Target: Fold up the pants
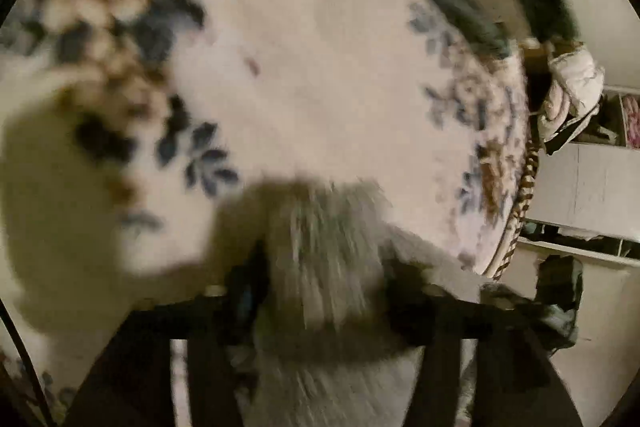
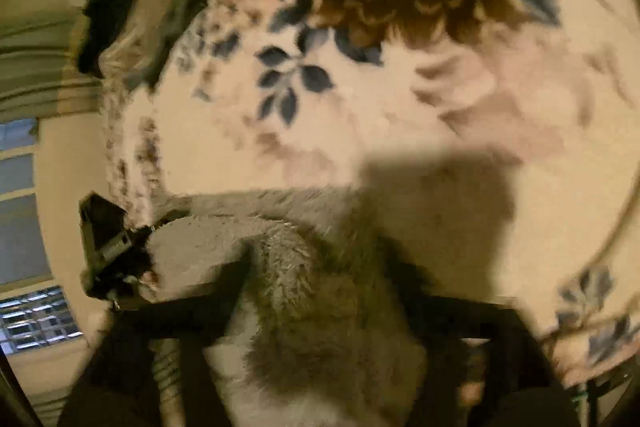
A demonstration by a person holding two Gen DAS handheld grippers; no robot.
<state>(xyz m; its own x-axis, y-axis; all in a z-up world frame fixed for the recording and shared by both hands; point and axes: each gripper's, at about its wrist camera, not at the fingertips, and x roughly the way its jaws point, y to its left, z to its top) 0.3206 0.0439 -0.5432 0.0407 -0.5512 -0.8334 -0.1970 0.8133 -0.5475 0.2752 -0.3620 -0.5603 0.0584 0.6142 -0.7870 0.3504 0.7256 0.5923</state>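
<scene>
I see fuzzy grey pants [image 1: 328,247] bunched at the bottom centre of both views, on the floral blanket [image 1: 320,87]. My left gripper [image 1: 324,291] and right gripper [image 2: 320,307] straddle the fabric; through the blur I cannot tell whether either one's fingers clamp it.

The pants [image 2: 304,267] are a fuzzy, pale grey fleece garment, bunched up low in the frame in both wrist views. In the right wrist view a thick rolled fold humps across the lower middle, with a flatter layer spreading toward the left beneath it. In the left wrist view the same shaggy cloth [image 1: 332,251] sits lower centre, blurred, resting on a floral blanket.
</scene>
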